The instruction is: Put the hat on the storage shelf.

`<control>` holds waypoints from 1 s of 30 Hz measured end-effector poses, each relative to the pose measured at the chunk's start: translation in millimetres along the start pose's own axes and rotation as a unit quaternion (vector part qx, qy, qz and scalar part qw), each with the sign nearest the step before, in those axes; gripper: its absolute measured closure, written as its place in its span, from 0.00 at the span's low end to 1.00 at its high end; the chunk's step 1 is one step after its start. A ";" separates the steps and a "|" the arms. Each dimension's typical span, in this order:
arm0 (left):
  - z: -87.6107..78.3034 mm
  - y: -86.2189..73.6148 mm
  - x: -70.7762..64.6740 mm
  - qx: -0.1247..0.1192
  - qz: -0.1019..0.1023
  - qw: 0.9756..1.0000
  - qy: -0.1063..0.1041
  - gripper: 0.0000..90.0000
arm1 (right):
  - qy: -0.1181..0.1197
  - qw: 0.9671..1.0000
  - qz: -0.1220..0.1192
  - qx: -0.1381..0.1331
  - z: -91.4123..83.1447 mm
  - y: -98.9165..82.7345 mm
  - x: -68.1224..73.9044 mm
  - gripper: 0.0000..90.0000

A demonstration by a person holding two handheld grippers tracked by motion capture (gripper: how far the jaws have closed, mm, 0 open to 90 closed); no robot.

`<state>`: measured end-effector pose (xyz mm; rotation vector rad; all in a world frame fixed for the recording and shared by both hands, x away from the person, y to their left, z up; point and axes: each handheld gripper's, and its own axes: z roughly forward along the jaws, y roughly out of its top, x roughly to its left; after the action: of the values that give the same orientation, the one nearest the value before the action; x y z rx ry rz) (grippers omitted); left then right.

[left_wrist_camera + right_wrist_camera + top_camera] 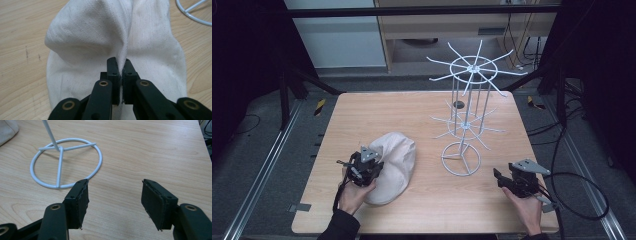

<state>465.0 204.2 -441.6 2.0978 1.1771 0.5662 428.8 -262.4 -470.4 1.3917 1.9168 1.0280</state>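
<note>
A cream cloth cap (394, 165) lies on the wooden table (362, 110), left of centre. My left gripper (376, 167) sits at the cap's near-left side, held by a hand. In the left gripper view, my left gripper (121, 67) is shut on a pinched ridge of the cap (100, 37), which rises in a fold between the two pads. My right gripper (498, 176) rests near the table's front right. It stands open in the right gripper view (115, 197), with bare wood between its jaws. A corner of the cap (7, 130) shows at the far left there.
A white wire rack (467, 115) with two tiers of radiating arms stands right of centre. Its ring base (66, 161) lies just ahead and left of my right gripper. Black frame bars and cables surround the table.
</note>
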 end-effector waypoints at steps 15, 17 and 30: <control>-28.0 5.3 2.7 -0.059 -0.010 0.998 -0.005 0.98 | 0.002 1.000 0.001 -0.001 -1.1 -0.7 -1.8 0.43; -33.8 6.6 3.4 -0.069 -0.010 0.998 -0.004 0.98 | 0.002 1.000 0.002 -0.001 -1.6 -0.8 -2.1 0.43; -70.3 14.1 8.5 -0.151 -0.031 0.988 -0.011 0.98 | 0.004 1.000 -0.003 -0.007 -2.7 -0.4 -1.6 0.43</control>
<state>432.2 229.6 -382.5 1.8015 1.0667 0.6479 427.0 -264.7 -469.3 1.3759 1.9137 1.0443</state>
